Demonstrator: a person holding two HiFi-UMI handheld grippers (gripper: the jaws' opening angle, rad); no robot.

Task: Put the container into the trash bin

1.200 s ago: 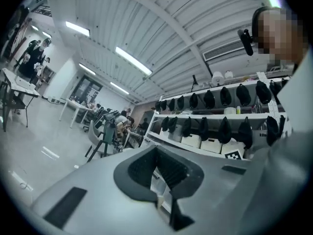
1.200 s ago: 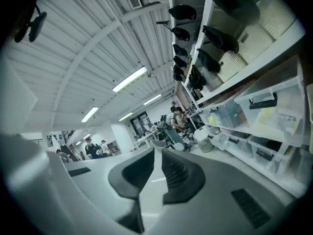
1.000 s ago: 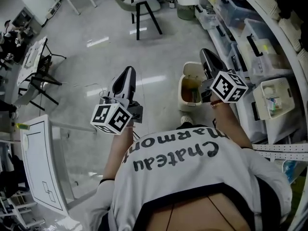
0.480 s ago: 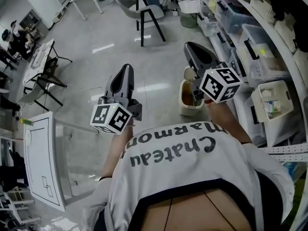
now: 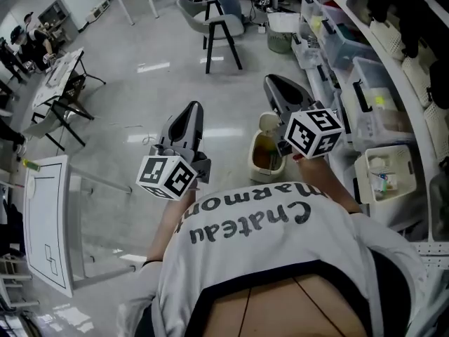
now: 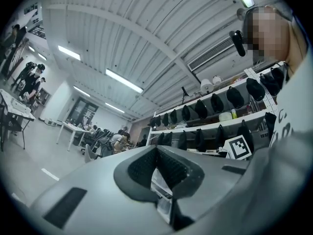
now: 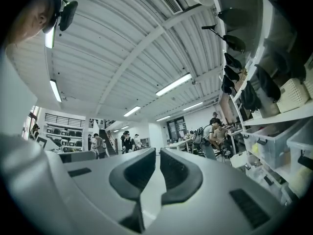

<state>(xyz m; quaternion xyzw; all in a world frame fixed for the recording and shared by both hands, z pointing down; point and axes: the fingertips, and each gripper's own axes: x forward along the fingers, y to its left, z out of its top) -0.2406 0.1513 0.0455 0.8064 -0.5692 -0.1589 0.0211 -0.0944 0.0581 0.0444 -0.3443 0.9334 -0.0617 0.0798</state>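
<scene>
A grey polished floor (image 5: pixel 140 90) runs through a wide workshop, with a chair (image 5: pixel 221 27) at the far end, a white table (image 5: pixel 45 216) at the near left and shelves (image 5: pixel 393 62) of plastic boxes down the right side. The trash bin (image 5: pixel 252 161) stands on the floor just beside those shelves, in front of the person, with its lid (image 5: pixel 269 123) tipped up and open. Something brownish (image 5: pixel 267 153) shows inside it; that may be the container, but it is too small to be sure, and no container lies anywhere else in view. The left gripper (image 5: pixel 194 111) hangs over bare floor, well left of the bin, and its pads (image 6: pixel 178 173) meet at the tips with nothing between them. The right gripper (image 5: pixel 273 86) is held above the bin's far side, and its 2 pads (image 7: pixel 139 173) stand together but for a thin slit, through which only the room shows. Both grippers are therefore empty, so the drop looks done. If the brownish thing is the container, it is probably light and thin-walled, easily dented and a little slippery, so the best hold would be across its rim or a stiff edge with gentle pressure.
</scene>
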